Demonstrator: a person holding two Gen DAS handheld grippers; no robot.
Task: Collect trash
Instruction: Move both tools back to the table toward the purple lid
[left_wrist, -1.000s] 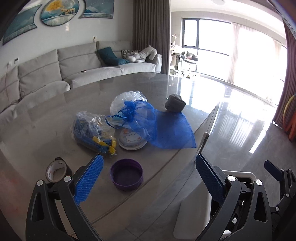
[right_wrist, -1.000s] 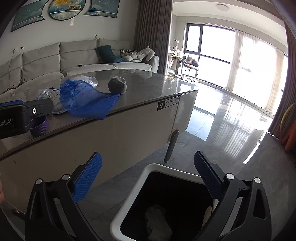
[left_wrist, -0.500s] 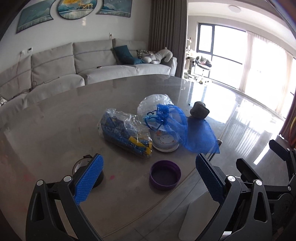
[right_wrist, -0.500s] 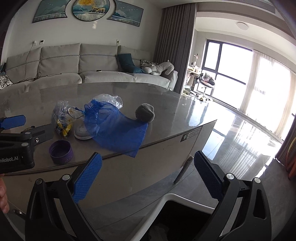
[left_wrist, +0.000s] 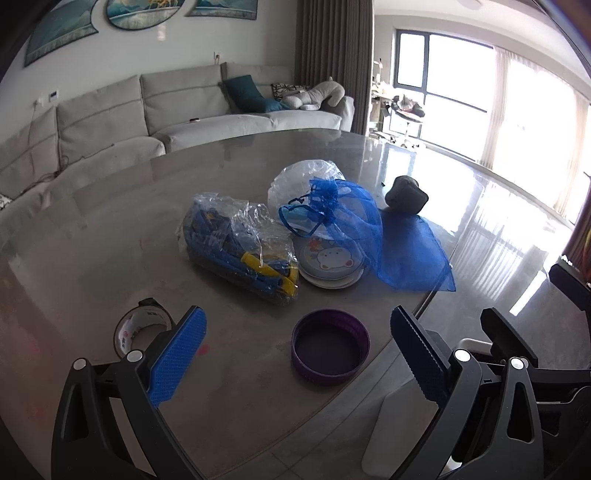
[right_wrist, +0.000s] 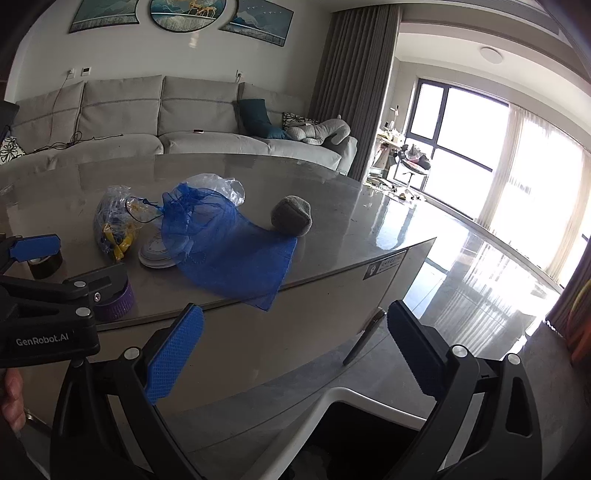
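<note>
**Both tools empty over the counter edge**

Left tool (left_wrist: 297, 354) hangs spread wide, empty, above the round purple plastic lid (left_wrist: 330, 347) on the grey counter (left_wrist: 110, 229) — right tool (right_wrist: 293, 349) likewise spread, over the white-rimmed bin (right_wrist: 332, 397). Beyond lie the clear crinkled bag of blue-and-yellow pieces (left_wrist: 236, 243), the sheer blue mesh pouch (right_wrist: 229, 247) and a grey lump (right_wrist: 291, 215).
</note>
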